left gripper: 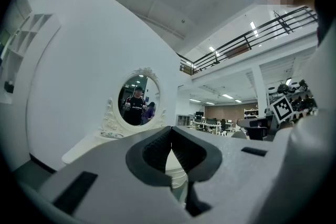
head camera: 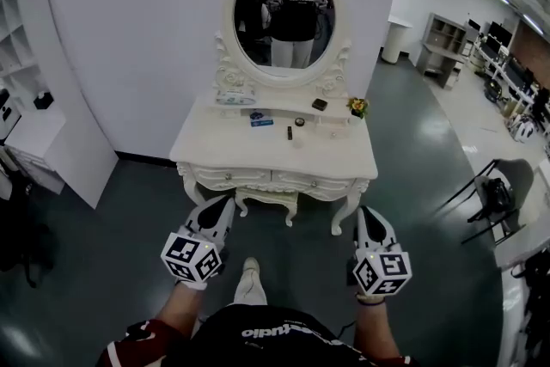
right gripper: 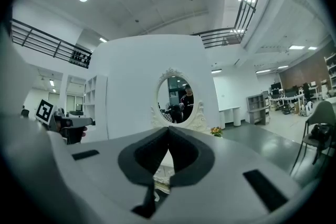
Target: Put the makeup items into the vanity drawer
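A white vanity table (head camera: 344,157) with an oval mirror (head camera: 284,13) stands against the wall ahead of me. On its top lie a blue item (head camera: 260,119), a dark compact (head camera: 319,104), a small dark tube (head camera: 290,132) and a pale blue item (head camera: 234,98). Two drawers (head camera: 230,176) in its front are closed. My left gripper (head camera: 222,206) (left gripper: 170,128) and right gripper (head camera: 368,215) (right gripper: 168,128) are held level short of the table's front, apart from it. Both are shut, jaw tips touching, with nothing between them.
A small flower pot (head camera: 357,107) sits at the tabletop's right end. A white shelf unit (head camera: 51,125) stands at the left and a dark chair (head camera: 498,193) at the right. My shoe (head camera: 249,279) is on the grey floor between the grippers.
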Tool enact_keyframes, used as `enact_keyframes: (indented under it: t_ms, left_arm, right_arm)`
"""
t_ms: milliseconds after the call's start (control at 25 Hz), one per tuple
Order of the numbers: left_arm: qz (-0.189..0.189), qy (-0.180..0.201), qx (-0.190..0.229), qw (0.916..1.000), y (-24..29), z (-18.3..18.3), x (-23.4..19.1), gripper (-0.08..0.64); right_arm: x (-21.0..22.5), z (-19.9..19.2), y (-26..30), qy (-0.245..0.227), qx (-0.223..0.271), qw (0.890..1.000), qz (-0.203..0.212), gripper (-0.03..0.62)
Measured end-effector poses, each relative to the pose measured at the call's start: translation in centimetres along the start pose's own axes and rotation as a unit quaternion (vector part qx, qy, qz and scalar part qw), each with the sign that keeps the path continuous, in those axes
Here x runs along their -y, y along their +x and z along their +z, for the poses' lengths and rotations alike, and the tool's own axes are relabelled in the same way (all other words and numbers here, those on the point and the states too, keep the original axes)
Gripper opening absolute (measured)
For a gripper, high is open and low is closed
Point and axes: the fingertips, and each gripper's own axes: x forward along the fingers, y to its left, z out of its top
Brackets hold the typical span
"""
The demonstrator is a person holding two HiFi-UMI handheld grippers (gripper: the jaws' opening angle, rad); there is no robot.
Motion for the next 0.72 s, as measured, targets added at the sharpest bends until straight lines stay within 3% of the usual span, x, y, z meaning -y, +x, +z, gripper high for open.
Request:
enact_keyframes:
  t_ms: [200,720]
  left_arm:
    - [0.006,-0.005,-0.004,1.0000,-0.1,-0.5,0.2,0.006]
    - [0.006,-0.008,-0.025,0.9996,0.9,-1.3,0.5,0.006]
  right_arm:
    - [0.2,0.0,-0.4,-0.021,-0.001,1.000,-0.004,-0.003]
    - [0.6,0.6,0.1,-0.022,0.002,0.999,0.031,0.003]
